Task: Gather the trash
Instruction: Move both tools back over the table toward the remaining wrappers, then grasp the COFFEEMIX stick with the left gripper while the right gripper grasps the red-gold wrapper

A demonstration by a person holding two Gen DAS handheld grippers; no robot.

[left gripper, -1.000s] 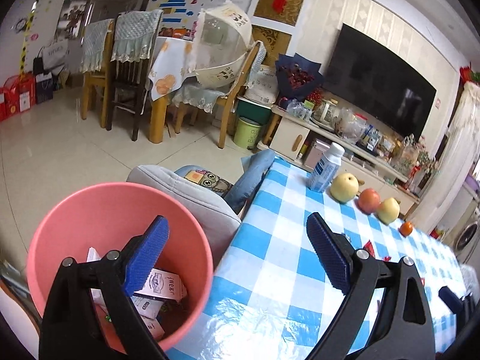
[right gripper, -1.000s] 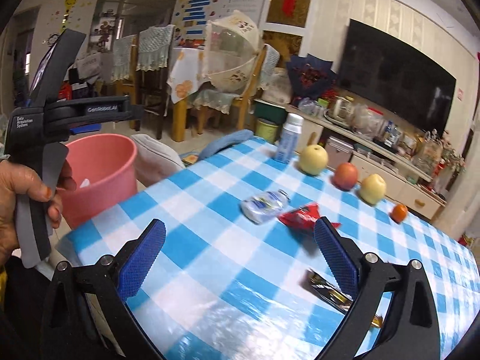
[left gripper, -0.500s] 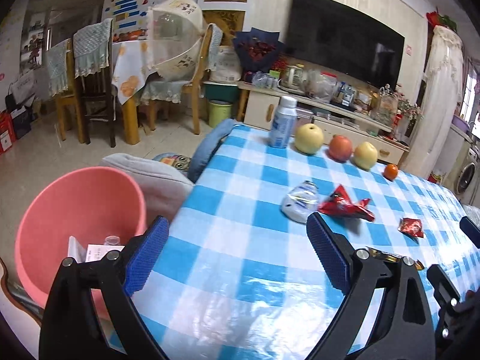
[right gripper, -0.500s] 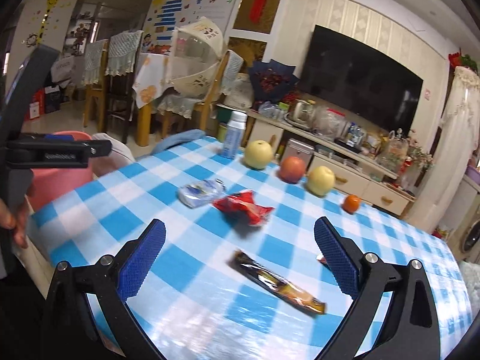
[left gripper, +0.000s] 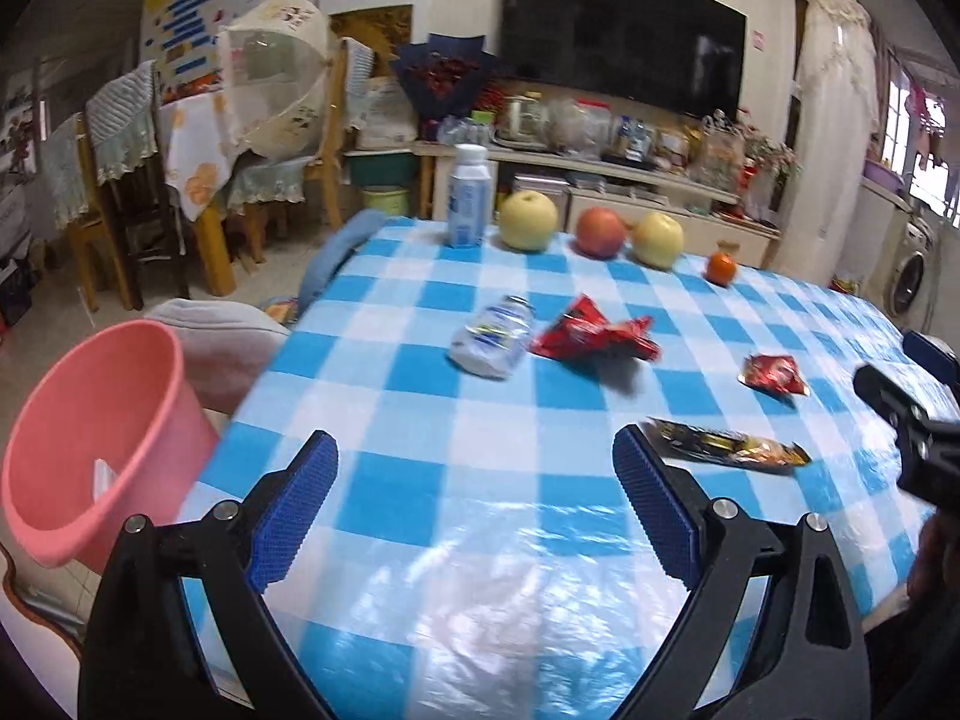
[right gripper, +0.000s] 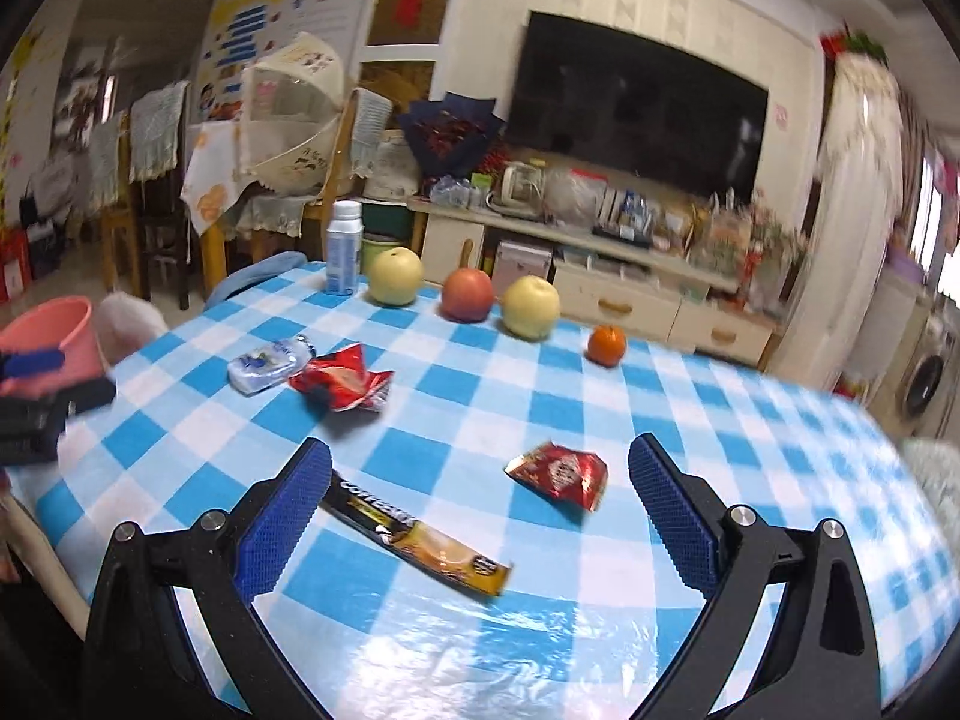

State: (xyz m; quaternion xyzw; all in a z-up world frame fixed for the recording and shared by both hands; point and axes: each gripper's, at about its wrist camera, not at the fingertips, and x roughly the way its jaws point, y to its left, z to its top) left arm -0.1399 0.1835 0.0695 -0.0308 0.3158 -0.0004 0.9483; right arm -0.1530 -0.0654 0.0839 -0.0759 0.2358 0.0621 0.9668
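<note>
The checked tabletop carries four pieces of trash yet to collect. The pink bin off its near left edge already holds some litter. Left to gather: crushed bottle, red wrapper, coffee sachet, small red packet. Left gripper and right gripper both hover low, jaws wide apart and empty.

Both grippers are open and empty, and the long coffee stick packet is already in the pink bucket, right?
Not quite. The coffee stick packet lies on the checked tablecloth, not in the pink bucket, as the right wrist view shows. Both grippers' jaws are open and empty.
</note>
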